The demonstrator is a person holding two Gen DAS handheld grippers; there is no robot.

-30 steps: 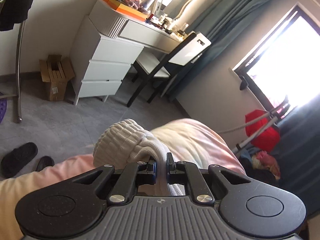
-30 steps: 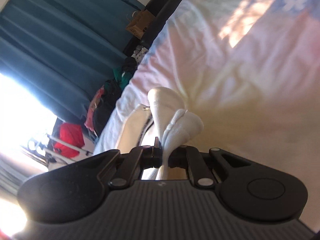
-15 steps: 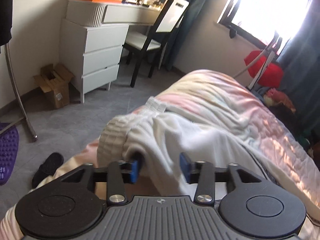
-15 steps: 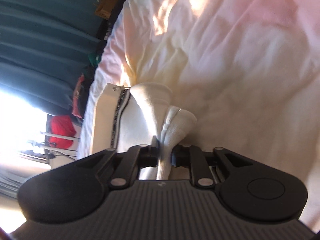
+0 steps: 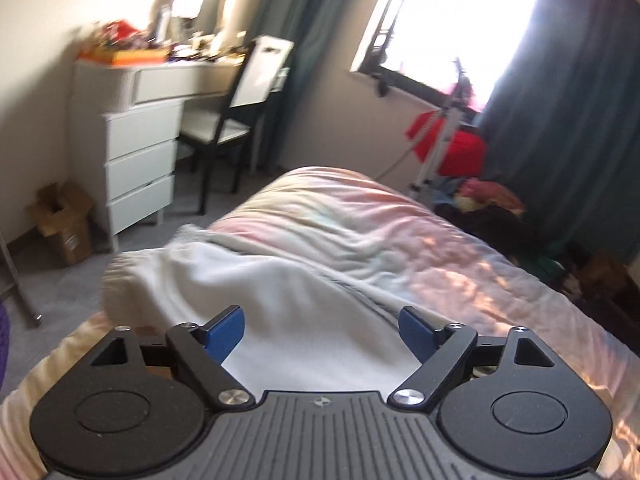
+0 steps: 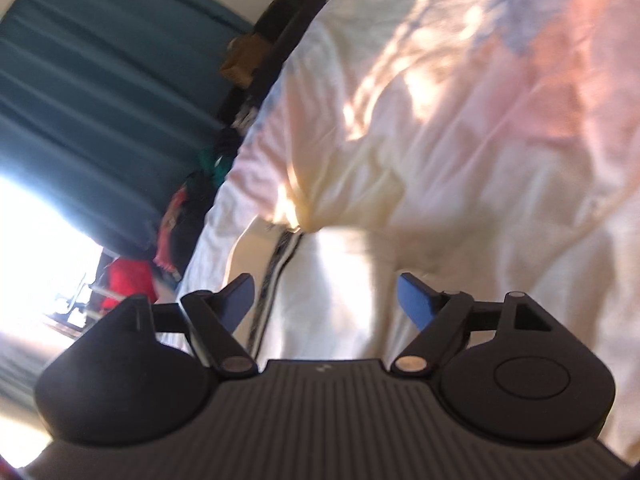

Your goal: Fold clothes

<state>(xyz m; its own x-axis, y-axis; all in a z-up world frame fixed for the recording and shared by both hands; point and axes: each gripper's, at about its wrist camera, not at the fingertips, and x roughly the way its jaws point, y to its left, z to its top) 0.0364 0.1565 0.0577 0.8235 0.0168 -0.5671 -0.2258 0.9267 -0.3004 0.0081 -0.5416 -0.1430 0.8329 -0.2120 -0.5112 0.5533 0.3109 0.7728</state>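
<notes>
On the bed (image 5: 460,248), a white garment (image 5: 256,280) is lying flat across the pink quilt, its long axis running from the near edge under the left gripper (image 5: 322,330) away toward the foot of the bed and the dresser (image 5: 136,152). From the right wrist, the garment (image 6: 336,280) is showing a dark striped seam (image 6: 276,272) running along its length, away from the right gripper (image 6: 326,296).

Both grippers are standing wide open, blue pads (image 5: 226,330) well apart, gripping nothing. A second ago each was pinching a bunched ribbed cuff; half a second ago the left was already parting while the right was still clamped. The cloth is now lying released and spread out. Both views are blurring with motion. No readable writing is showing anywhere.
</notes>
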